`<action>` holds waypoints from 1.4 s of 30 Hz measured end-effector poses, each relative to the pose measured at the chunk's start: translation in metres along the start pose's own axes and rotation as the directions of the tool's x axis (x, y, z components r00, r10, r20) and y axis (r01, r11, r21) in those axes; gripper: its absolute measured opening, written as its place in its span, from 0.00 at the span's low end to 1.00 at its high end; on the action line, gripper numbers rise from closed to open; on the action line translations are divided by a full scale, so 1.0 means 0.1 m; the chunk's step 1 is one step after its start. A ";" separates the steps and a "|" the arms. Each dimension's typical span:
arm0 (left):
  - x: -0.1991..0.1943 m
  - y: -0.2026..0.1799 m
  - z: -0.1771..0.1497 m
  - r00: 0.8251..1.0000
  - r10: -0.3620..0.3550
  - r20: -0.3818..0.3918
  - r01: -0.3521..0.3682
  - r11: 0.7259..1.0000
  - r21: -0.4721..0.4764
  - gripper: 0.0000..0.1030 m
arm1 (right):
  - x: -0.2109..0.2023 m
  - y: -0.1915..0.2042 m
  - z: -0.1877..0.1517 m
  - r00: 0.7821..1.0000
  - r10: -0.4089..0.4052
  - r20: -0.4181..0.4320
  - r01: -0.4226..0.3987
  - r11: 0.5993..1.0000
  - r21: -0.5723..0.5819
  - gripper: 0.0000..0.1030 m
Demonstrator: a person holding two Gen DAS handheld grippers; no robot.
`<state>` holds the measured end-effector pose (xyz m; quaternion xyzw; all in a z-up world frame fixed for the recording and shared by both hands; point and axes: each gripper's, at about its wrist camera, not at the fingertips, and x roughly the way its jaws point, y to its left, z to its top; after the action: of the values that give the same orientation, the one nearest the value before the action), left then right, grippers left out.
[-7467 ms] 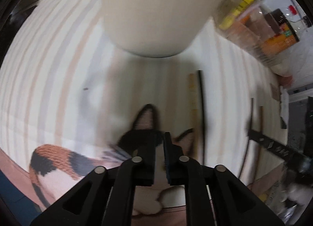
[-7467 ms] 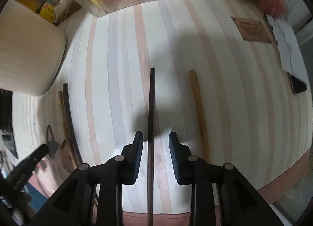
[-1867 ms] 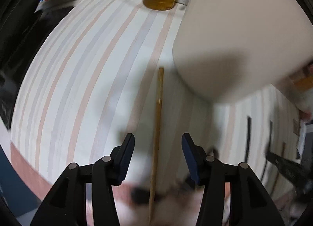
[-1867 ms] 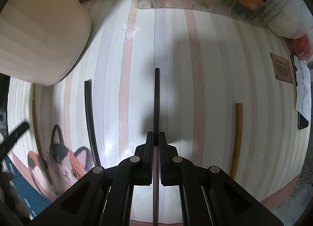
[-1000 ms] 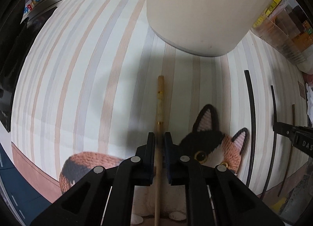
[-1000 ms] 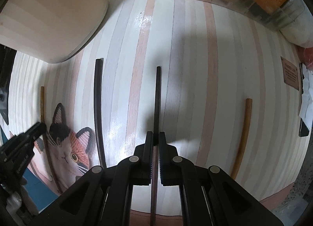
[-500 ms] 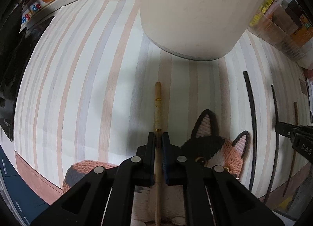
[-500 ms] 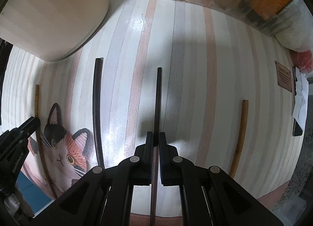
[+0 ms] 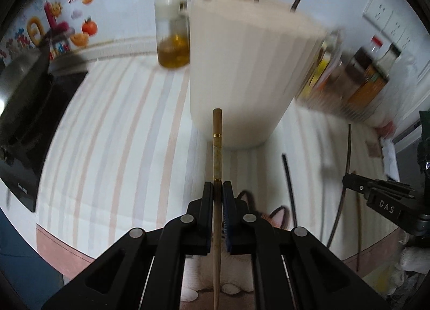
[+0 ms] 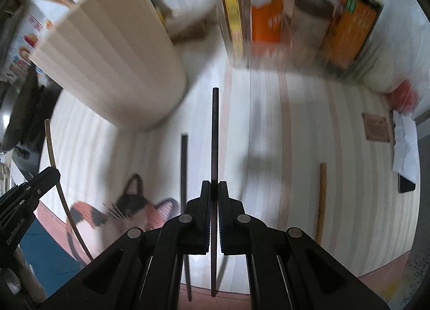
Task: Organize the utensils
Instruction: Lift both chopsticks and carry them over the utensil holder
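Note:
My left gripper (image 9: 217, 191) is shut on a light wooden chopstick (image 9: 217, 148), raised off the striped mat, its tip in front of the cream ribbed utensil holder (image 9: 247, 68). My right gripper (image 10: 212, 191) is shut on a dark chopstick (image 10: 215, 135), also lifted, pointing past the holder (image 10: 107, 68), which stands to its left. The holder has several chopsticks standing in it. A dark chopstick (image 10: 183, 173) and a light wooden chopstick (image 10: 321, 199) lie on the mat. The left gripper with its chopstick shows at the left edge of the right wrist view (image 10: 40, 178).
A clear bin of bottles and boxes (image 10: 295, 14) stands at the back right. An oil bottle (image 9: 172, 38) stands left of the holder. A cat-shaped mat (image 10: 129, 216) lies at the front. A black stove (image 9: 27, 100) is at far left. The mat's pink front edge (image 9: 67, 245) is close.
Both grippers have lifted and tilted up with their chopsticks, from lying flat on the mat to raised before the holder. Both views now show the holder's rim and the back wall.

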<state>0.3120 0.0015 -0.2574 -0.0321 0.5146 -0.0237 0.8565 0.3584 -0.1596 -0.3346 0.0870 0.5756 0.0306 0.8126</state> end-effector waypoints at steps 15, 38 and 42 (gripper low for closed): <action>-0.85 0.15 0.42 0.973 -0.028 0.230 0.036 0.999 -0.032 0.04 | -0.93 0.17 0.43 0.961 0.090 0.260 -0.086 0.996 -0.028 0.03; -0.58 0.40 0.40 0.965 0.165 0.205 -0.147 0.984 -0.103 0.04 | 0.25 0.08 0.47 0.973 0.128 -0.193 -0.114 0.990 0.082 0.27; -0.45 0.45 0.36 0.964 0.201 0.176 -0.184 0.977 -0.106 0.04 | 0.71 0.43 0.32 0.951 -0.015 -0.308 -0.007 0.998 -0.068 0.27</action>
<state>0.3228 0.0507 -0.2044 -0.0220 0.4337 0.0855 0.8967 0.4145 -0.1101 -0.3825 0.0523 0.6941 0.0617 0.7153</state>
